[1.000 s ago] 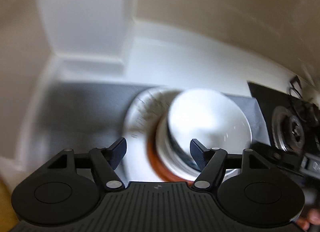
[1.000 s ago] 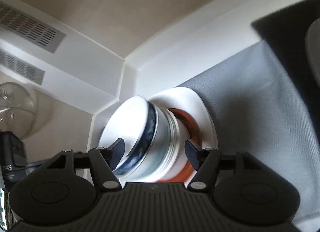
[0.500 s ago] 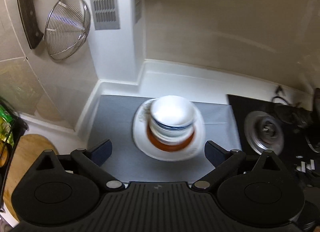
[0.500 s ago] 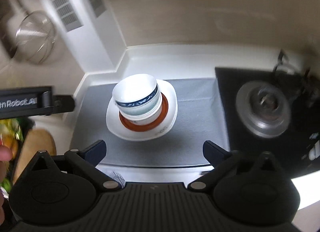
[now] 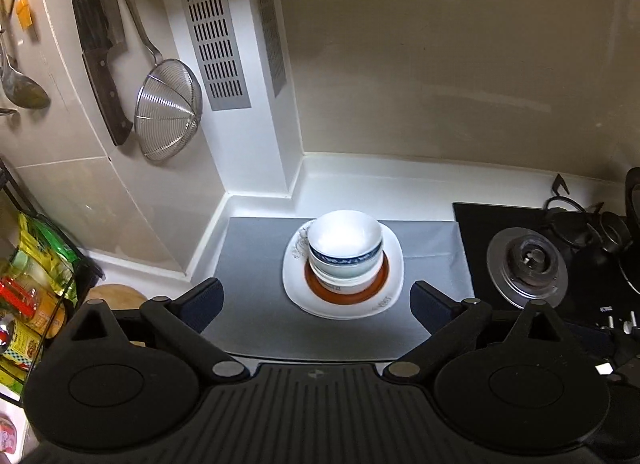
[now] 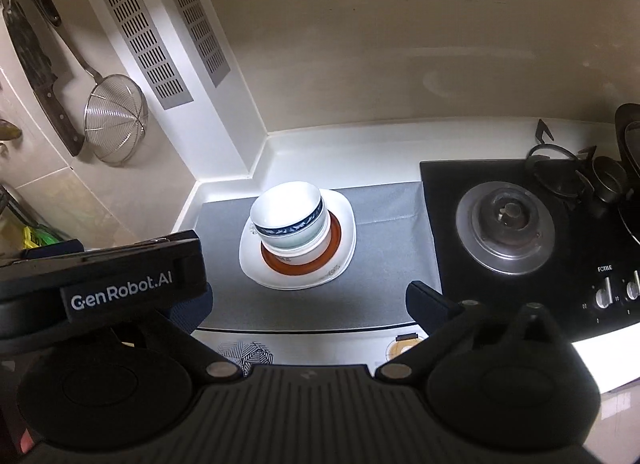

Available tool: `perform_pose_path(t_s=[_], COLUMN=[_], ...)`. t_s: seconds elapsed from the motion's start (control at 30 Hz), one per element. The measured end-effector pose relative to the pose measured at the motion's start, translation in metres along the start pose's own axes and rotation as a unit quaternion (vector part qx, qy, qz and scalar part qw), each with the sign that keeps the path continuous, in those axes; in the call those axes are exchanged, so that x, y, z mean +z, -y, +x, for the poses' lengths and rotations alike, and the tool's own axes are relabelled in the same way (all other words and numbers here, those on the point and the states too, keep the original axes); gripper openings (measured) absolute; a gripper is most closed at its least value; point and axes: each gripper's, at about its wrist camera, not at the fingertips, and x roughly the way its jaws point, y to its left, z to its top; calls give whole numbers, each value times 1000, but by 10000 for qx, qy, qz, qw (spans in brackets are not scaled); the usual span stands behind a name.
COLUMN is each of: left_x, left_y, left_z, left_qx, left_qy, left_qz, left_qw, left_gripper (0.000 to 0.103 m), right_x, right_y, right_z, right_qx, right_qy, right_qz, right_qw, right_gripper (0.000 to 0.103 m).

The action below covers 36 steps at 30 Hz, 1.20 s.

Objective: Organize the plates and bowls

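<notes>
1. Stack sits mid grey mat (image 5: pixel 256 264) on the counter (image 5: pixel 360 184), near the wall corner: white plate (image 5: pixel 390 260) at bottom, orange-rimmed dish (image 5: pixel 348 296) on it, nested bowls on top, blue-patterned bowl (image 5: pixel 345 238) uppermost.
2. Left gripper (image 5: pixel 316 298) jaws wide apart, empty, held back and above the stack.
3. Right gripper (image 6: pixel 308 300) jaws also apart, empty, well clear of the stack.
4. Stove burner (image 6: pixel 505 226) to the right, strainer (image 5: pixel 168 110) hangs on the wall.
5. Step: stacking looks finished; both grippers off the dishes.
6. Next: likely nothing, or a nudge to centre the slightly leaning bowls.
</notes>
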Motion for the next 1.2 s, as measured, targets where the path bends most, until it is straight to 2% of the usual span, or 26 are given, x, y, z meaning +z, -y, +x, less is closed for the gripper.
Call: perform_pose_path(t_s=[0.23,0.37,0.5,1.2], left_x=[-3,-5,-9,-24], left_y=[2,2,-1,-6], left_z=[-2,-4,-8,-9], left_qx=[-4,47,146,197], left_qy=[-113,-172,-153,-416], left_qz=[70,124,76,290], left_qw=[9999,9998,9997,9985], left_gripper=[100,100,100,100], right_x=[-6,-9,-11,-34], right_y=[1,-2,-3,-7], right_z=[2,1,1,3], right_qx=[-43,-137,-62,4], right_qy=[-151,-92,-137,-267], right_qz=[111,-5,30,57], right_qw=[9998,9999,9999,9996], right_gripper=[103,103,103,103])
